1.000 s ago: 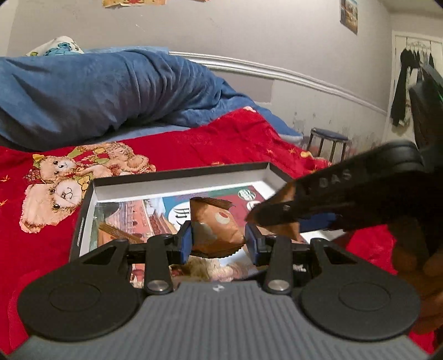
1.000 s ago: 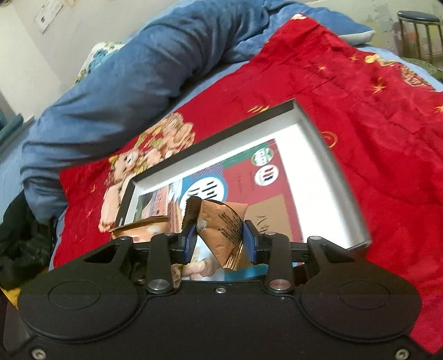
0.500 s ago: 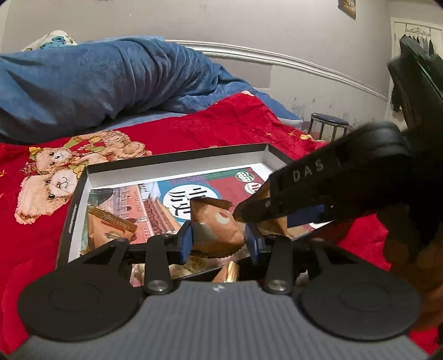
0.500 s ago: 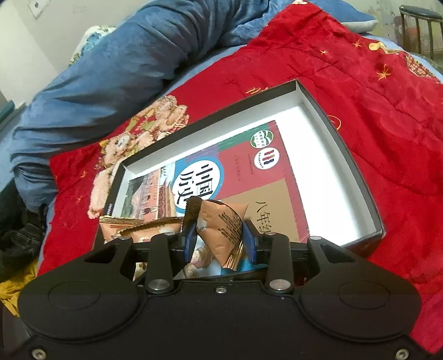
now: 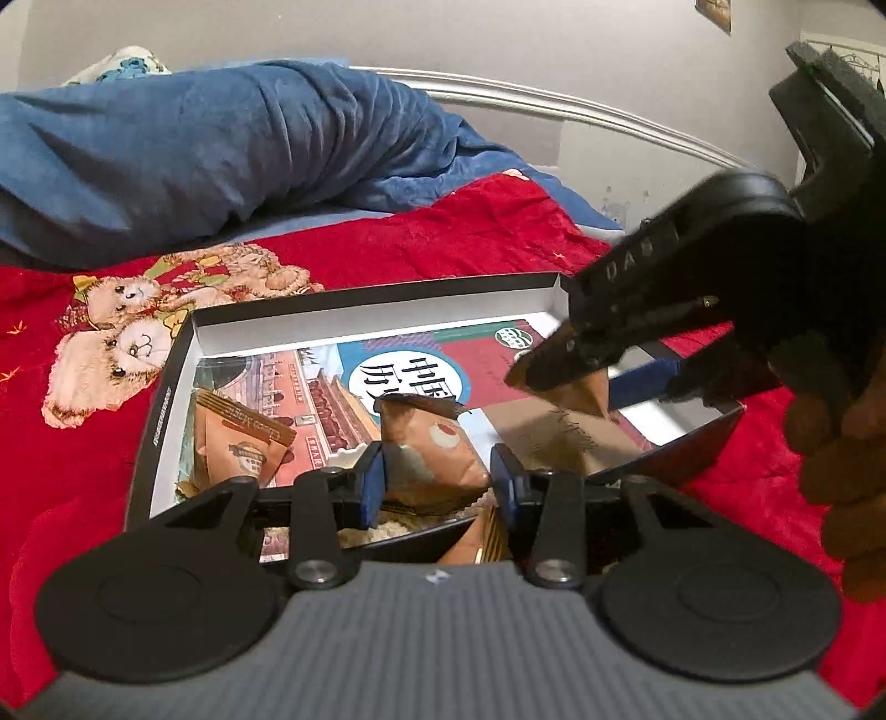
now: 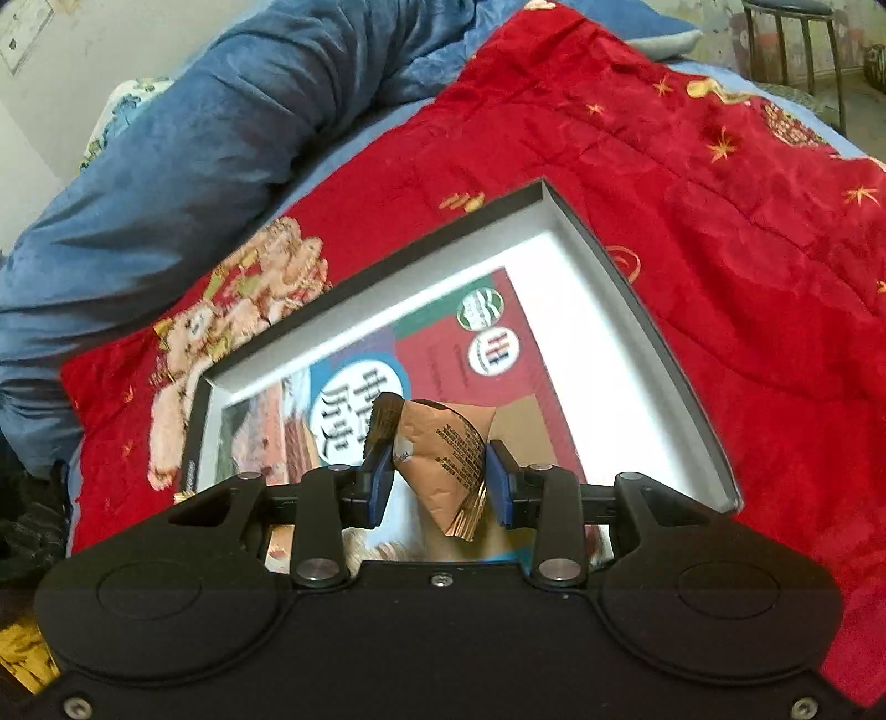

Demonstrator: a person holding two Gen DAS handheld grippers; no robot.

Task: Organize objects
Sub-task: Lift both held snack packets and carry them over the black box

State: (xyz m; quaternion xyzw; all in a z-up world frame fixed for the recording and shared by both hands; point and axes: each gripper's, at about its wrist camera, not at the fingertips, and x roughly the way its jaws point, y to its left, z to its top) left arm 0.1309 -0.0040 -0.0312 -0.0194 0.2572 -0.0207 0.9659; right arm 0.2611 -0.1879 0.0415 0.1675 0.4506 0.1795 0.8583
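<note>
A shallow black box (image 5: 166, 382) (image 6: 653, 310) with white inner walls lies on the red bedspread, a picture book (image 5: 404, 371) (image 6: 443, 354) flat inside it. My left gripper (image 5: 437, 482) is shut on a brown snack packet (image 5: 432, 448) over the box's near edge. My right gripper (image 6: 440, 476) is shut on another brown snack packet (image 6: 443, 448) above the book. In the left wrist view the right gripper (image 5: 620, 382) hangs over the box's right side with its packet (image 5: 576, 387). A third packet (image 5: 238, 443) lies in the box at the left.
A rumpled blue blanket (image 5: 221, 149) (image 6: 194, 138) lies along the back of the bed. The red bedspread (image 6: 720, 221) with a teddy-bear print (image 5: 127, 327) surrounds the box. A stool (image 6: 792, 33) stands beyond the bed. A hand (image 5: 841, 471) holds the right gripper.
Both views have tipped further down over the box, so more of its inside shows. The right gripper has risen and shifted right in the left wrist view. Both packets stay gripped.
</note>
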